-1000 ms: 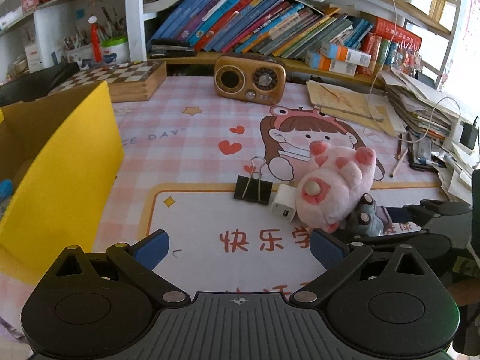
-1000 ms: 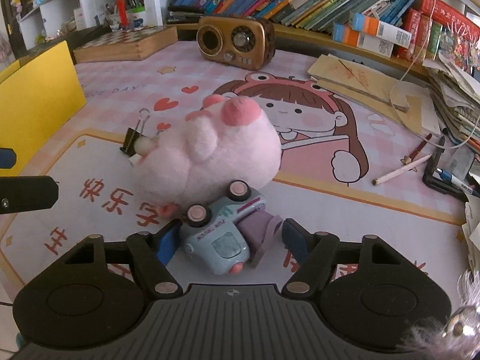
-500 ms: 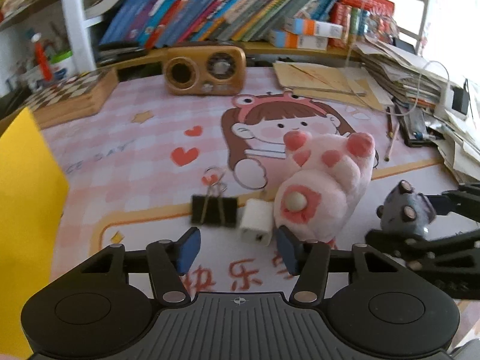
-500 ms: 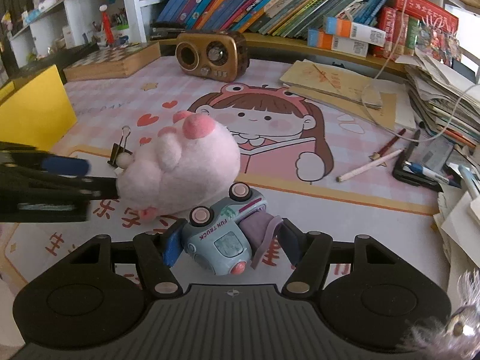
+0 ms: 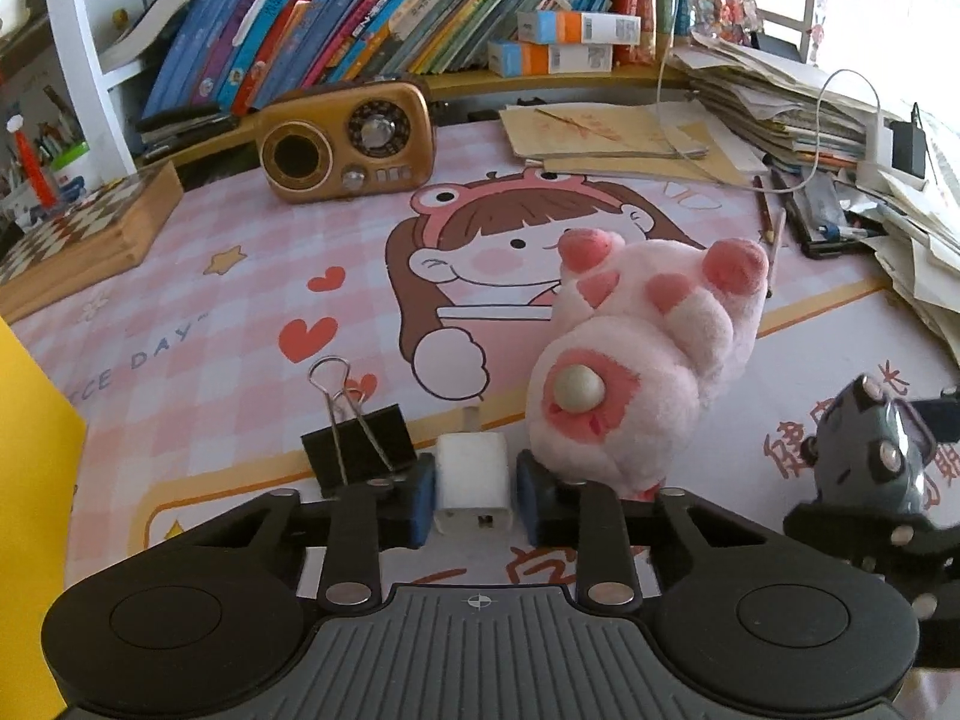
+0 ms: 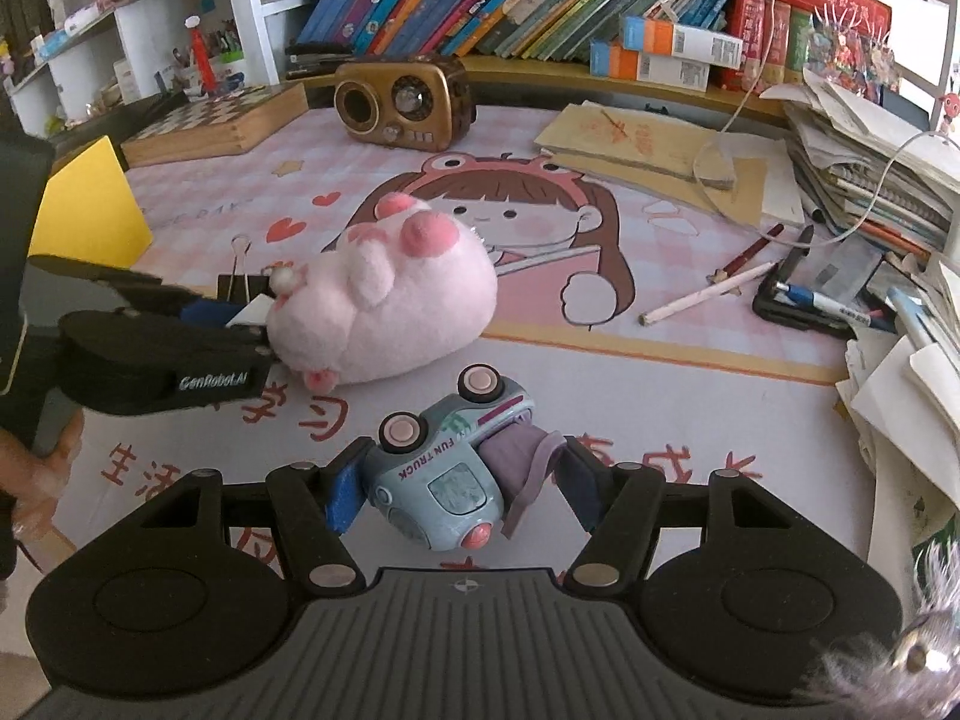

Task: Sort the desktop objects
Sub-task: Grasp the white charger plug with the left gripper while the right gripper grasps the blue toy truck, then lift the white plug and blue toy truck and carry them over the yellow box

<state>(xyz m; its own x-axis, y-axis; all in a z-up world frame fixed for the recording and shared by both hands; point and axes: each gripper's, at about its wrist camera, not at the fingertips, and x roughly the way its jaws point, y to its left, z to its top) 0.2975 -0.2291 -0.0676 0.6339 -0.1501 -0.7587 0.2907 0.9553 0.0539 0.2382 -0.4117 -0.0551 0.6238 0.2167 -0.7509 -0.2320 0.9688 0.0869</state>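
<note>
— Since a second ago, what has moved?

— Both tools. Then the left gripper [image 5: 474, 498] hung wide apart, short of the charger [image 5: 474, 480]; now its blue pads [image 5: 423, 501] sit against the white charger's two sides, pinching it on the mat [image 5: 210, 312]. The right gripper [image 6: 462, 489] has carried the truck [image 6: 447, 468] up and away from the plush [image 6: 390, 312], which it was nearly touching before.

— How is the truck held?

— Clamped between the right pads, tilted, wheels showing on top, with a purple flap against the right pad. From the left camera it shows as a grey shape at the right edge [image 5: 870, 450].

— What lies around the charger?

— A black clip [image 5: 360, 450] just to its left, touching the left finger. The pink plush [image 5: 642, 360] is just to its right, on its back, paws up.

— Farther out?

— A brown radio [image 5: 348, 144] at the far side of the mat, a chessboard box [image 5: 78, 228] far left, a yellow box [image 5: 30, 510] at the near left edge, and books [image 5: 372, 12] along the far shelf. Pencils [image 6: 708, 300] and stacked papers [image 6: 870, 180] lie on the right.
</note>
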